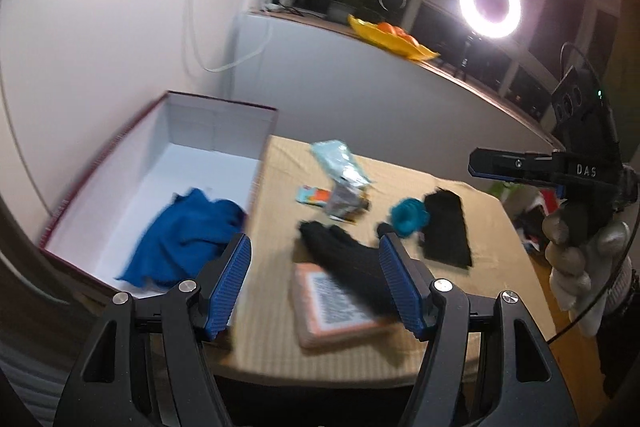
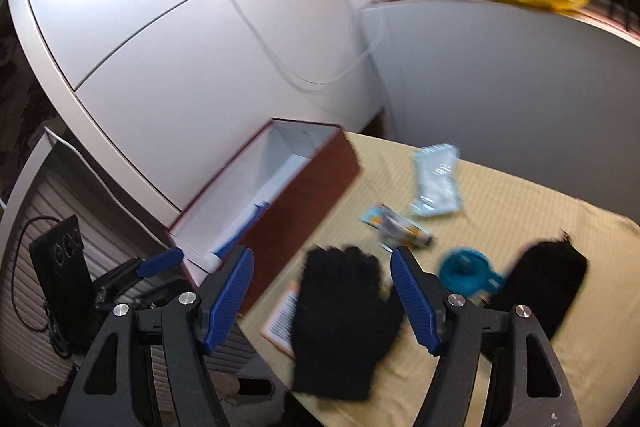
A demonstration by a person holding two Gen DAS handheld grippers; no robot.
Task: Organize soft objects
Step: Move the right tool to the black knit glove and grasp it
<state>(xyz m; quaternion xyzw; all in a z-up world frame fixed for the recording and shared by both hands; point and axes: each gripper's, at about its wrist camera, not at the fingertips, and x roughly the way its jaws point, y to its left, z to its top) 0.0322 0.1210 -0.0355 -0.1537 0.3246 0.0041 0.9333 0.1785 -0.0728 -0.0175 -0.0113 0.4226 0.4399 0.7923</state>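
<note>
A crumpled blue cloth [image 1: 184, 239] lies inside the white-lined red box [image 1: 216, 131] at the table's left. A black glove [image 1: 344, 259] rests on the tan tablecloth, partly over a booklet [image 1: 340, 311]. Beside them lie a teal soft ring [image 1: 408, 217] and a flat black cloth piece [image 1: 446, 229]. My left gripper [image 1: 314, 285] hangs open above the table's near edge with nothing between its pads. My right gripper [image 2: 322, 301] is open too, over the black glove [image 2: 340, 315], not touching it. The box [image 2: 304, 187], teal ring [image 2: 466, 273] and black piece [image 2: 544, 287] show in the right wrist view.
A pale blue plastic packet [image 1: 340, 159] and small snack wrappers [image 1: 332, 203] lie mid-table. A bright ring light [image 1: 490, 3] and a yellow fruit dish [image 1: 390, 37] stand on the sill behind. A gloved hand [image 1: 576, 259] holds the other gripper at the right edge.
</note>
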